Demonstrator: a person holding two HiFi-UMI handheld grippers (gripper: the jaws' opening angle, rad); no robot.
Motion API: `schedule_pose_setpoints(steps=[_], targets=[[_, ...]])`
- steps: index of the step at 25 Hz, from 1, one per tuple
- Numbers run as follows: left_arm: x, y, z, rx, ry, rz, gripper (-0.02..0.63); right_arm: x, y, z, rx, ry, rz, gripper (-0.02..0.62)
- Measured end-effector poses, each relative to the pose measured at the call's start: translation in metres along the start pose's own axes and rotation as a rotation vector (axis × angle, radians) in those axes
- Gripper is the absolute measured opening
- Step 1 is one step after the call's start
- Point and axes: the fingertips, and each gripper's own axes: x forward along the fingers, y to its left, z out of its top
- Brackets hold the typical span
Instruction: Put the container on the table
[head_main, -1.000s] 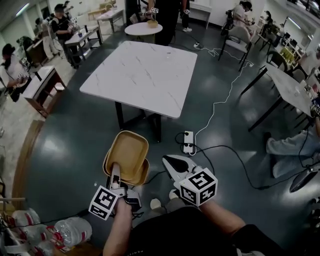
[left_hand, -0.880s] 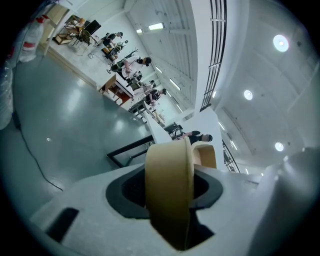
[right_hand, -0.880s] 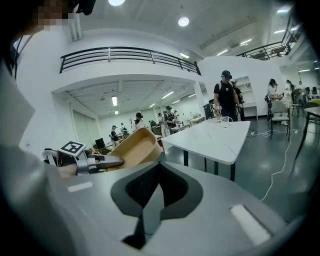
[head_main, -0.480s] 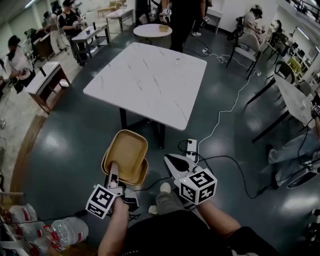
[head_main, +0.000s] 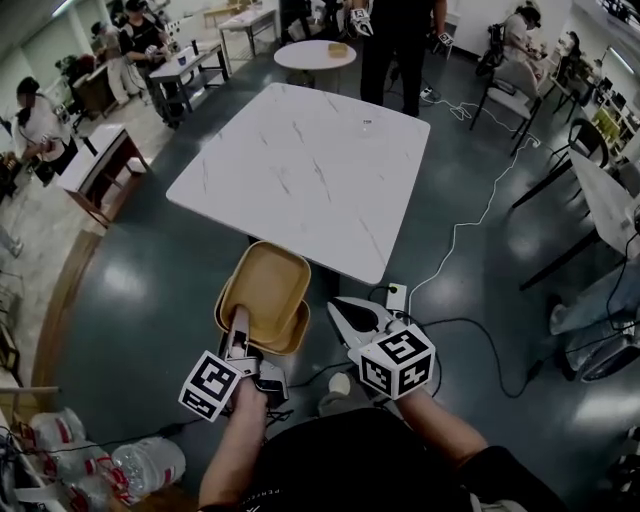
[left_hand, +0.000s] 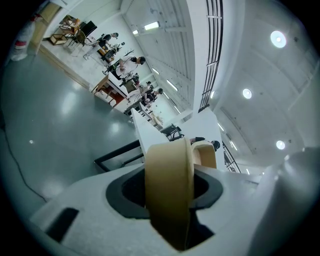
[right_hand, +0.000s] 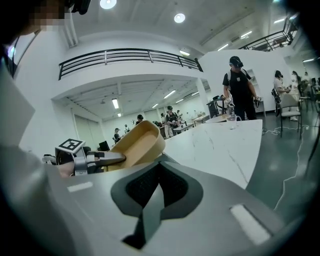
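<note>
The container (head_main: 265, 290) is a tan, rounded-rectangle tub, held in the air at the near edge of the white marble table (head_main: 300, 170). My left gripper (head_main: 240, 322) is shut on its near rim. In the left gripper view the tan rim (left_hand: 167, 190) stands on edge between the jaws, with the table (left_hand: 145, 132) beyond. My right gripper (head_main: 340, 312) hangs just right of the container, shut and holding nothing. The right gripper view shows its jaws (right_hand: 155, 200) closed, the container (right_hand: 137, 145) to the left, and the table top (right_hand: 220, 145) ahead.
A power strip (head_main: 396, 296) and white cables lie on the dark floor under the table's near right corner. A person in black (head_main: 400, 40) stands at the table's far side, beside a small round table (head_main: 315, 55). Plastic bottles (head_main: 140, 465) lie at the lower left.
Both grippers and the container have moved forward toward the marble table. The container's far end now overlaps the table's near edge. Neither grip has altered.
</note>
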Motion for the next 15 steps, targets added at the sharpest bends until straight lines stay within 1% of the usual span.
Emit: schedule_pose_setpoints(steps=[5,8,11,15], targets=[[0.035,-0.009,0.000,0.003,0.001,-0.006,0.161,0.012,-0.027,0.013,0.005,-0.002,-0.001,-0.003],[0.051,-0.011,-0.001,-0.001,-0.011,-0.008,0.161,0.017,-0.037,0.015,-0.013,0.001,0.010,-0.003],[0.065,-0.015,-0.004,-0.008,-0.011,-0.012,0.161,0.019,-0.051,0.016,-0.026,0.012,0.006,-0.003],[0.074,-0.018,-0.001,-0.002,-0.009,-0.018,0.163,0.021,-0.063,0.013,-0.010,0.025,-0.006,-0.003]])
